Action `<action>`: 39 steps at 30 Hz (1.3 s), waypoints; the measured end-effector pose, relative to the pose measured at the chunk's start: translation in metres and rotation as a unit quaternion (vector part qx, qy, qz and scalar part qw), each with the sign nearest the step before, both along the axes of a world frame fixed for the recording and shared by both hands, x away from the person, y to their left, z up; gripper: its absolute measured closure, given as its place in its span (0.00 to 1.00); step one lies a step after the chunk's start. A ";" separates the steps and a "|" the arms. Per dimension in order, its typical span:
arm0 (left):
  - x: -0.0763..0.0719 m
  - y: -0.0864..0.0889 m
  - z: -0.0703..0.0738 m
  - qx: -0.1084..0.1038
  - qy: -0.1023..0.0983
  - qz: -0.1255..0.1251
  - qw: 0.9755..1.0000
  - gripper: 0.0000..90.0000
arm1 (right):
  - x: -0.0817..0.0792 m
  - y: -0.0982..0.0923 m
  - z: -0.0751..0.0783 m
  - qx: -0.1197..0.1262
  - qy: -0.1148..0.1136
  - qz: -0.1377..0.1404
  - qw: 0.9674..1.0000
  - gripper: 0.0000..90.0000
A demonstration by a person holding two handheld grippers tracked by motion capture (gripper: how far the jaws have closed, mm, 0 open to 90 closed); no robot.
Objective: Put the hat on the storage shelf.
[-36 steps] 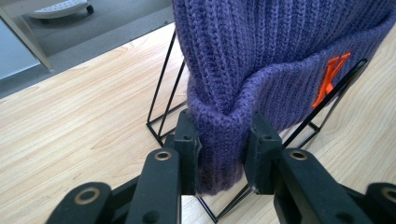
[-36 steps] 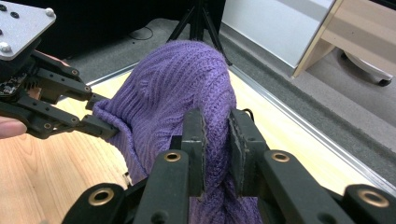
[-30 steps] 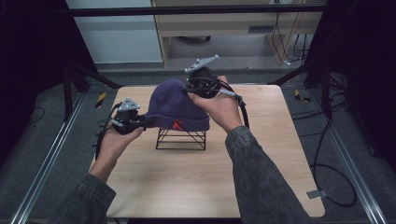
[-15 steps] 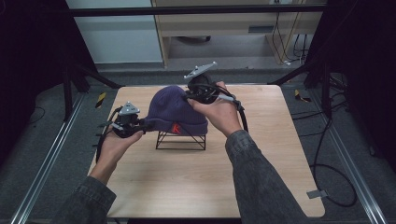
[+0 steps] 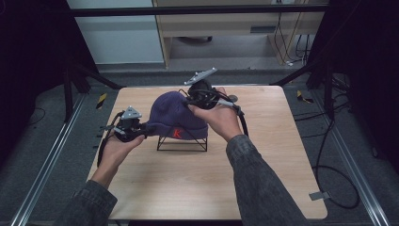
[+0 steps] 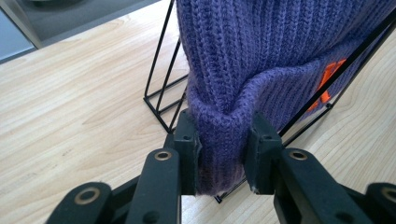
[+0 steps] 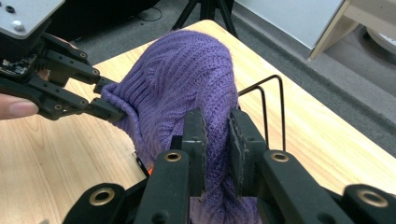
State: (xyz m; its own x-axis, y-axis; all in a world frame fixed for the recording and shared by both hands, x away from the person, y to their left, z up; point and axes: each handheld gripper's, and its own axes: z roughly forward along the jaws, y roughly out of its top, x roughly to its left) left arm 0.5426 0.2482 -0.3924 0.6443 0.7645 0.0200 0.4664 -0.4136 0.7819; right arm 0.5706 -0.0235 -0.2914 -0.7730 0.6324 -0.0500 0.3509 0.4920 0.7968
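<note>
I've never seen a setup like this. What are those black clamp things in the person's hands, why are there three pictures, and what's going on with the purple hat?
There is no robot arm here: a person holds a hand-held two-jaw clamp in each hand. One picture comes from a camera above the light wooden table; the other two come from small cameras riding on each clamp, looking along its black jaws.

On the table stands a black wire rack, with a purple ribbed knitted beanie bearing an orange mark draped over it. The left gripper is shut on the beanie's folded cuff. The right gripper is shut on a pinch of the knit higher up, on the side where the rack's bent wires rise. So both clamps hold the hat at once.
</note>
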 end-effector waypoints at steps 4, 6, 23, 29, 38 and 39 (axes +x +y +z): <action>0.000 0.001 -0.005 0.002 0.005 0.000 1.000 0.77 | -0.001 0.002 -0.004 -0.004 0.004 0.004 1.000 0.87; 0.001 0.002 -0.007 0.004 0.007 0.000 1.000 0.77 | -0.001 0.003 -0.007 -0.006 0.006 0.005 1.000 0.87; 0.007 -0.002 -0.038 0.003 0.039 0.002 0.999 0.73 | 0.002 0.011 -0.027 -0.029 0.036 -0.001 0.999 0.86; 0.003 0.005 -0.038 -0.009 0.030 0.026 0.999 0.60 | -0.002 0.011 -0.023 -0.027 0.033 0.000 0.999 0.81; -0.010 0.018 -0.033 -0.004 0.005 0.051 0.999 0.54 | -0.005 0.007 -0.007 -0.014 0.016 0.000 1.000 0.81; -0.013 0.019 -0.033 0.001 0.003 0.054 0.999 0.53 | -0.006 0.007 -0.005 -0.013 0.015 -0.001 1.000 0.81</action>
